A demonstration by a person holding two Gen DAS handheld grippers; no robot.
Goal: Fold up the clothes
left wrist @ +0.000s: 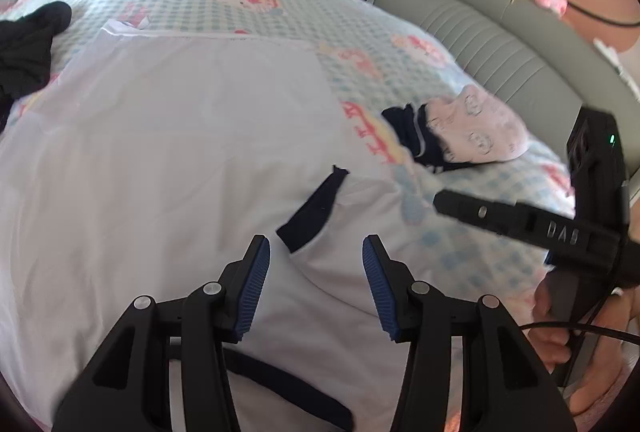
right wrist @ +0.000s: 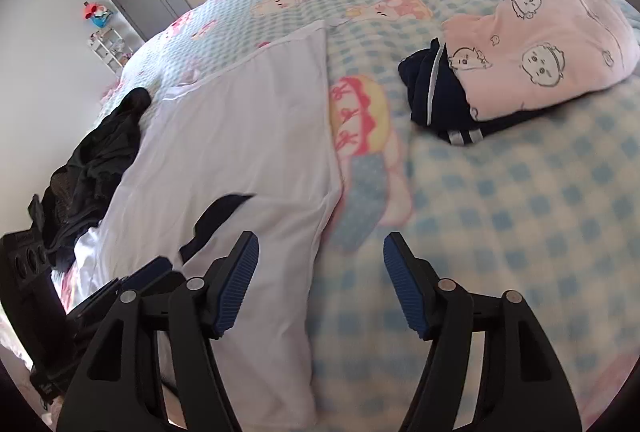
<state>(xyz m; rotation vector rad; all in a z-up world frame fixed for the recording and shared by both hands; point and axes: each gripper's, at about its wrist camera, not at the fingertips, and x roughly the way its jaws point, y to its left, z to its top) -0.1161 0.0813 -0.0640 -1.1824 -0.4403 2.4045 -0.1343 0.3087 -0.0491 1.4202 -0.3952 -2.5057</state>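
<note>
The white thin-cotton garment with navy trim lies spread flat on the blue-checked cartoon bedspread, seemingly ready for folding, so the left gripper and right gripper hover over its near edge, jaws apart, gripping nothing.

Smooth white cloth garment, ribbed claw pads

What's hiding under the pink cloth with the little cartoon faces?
A folded dark navy garment with white stripes pokes out from under the pink cloth, on the checked bedspread. How far it reaches underneath, or whether anything else is there, is covered.
</note>
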